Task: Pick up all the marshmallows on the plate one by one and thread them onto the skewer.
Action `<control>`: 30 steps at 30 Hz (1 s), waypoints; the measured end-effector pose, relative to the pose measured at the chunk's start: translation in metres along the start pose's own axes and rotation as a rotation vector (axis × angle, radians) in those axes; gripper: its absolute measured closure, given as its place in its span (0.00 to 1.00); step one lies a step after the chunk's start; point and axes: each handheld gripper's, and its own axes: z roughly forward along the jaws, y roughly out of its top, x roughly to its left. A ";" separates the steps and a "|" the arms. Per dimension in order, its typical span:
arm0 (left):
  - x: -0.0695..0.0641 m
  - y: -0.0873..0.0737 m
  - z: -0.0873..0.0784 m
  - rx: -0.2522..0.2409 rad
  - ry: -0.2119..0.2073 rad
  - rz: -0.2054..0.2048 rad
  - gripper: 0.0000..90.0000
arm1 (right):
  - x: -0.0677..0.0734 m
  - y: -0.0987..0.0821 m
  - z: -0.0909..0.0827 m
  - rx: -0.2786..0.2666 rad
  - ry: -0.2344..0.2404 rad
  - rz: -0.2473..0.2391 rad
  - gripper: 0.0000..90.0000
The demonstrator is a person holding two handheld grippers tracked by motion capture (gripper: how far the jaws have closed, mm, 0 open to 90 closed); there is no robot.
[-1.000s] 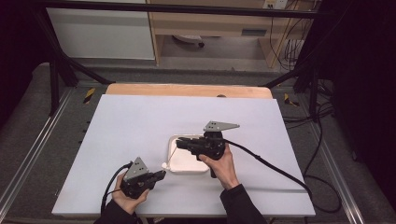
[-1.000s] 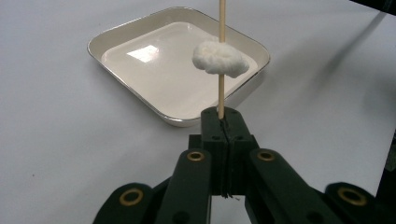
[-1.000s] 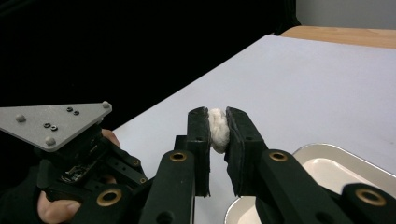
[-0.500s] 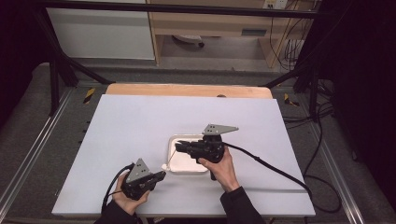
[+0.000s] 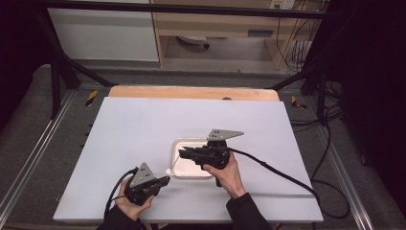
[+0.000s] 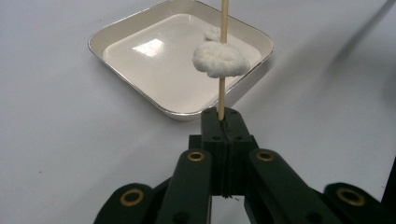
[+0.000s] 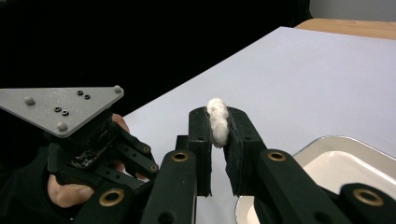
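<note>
We see a white counter (image 5: pixel 143 129) with a strip of bare wood (image 5: pixel 191 92) along its far edge. Behind it stands a wooden shelf unit (image 5: pixel 215 24), and beside that a white cabinet (image 5: pixel 103 33). Black frame bars (image 5: pixel 57 72) slant down at both far corners. Grey floor (image 5: pixel 28 143) lies on either side, with loose black cables (image 5: pixel 330 120) on the right and yellow-and-black tape marks (image 5: pixel 91 97) near the far corners.

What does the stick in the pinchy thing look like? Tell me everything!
The stick is thin, straight and pale, like bamboo or wood. The left tool is shut on its bottom end, so it stands up from the jaws. A fluffy white lump, like cotton, is threaded on it partway up. Behind it sits a cream square tray. Its top end runs out of the picture.
</note>
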 end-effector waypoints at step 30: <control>-0.002 0.001 0.000 0.029 0.016 0.043 0.99 | -0.003 -0.008 0.000 0.037 0.017 0.007 0.92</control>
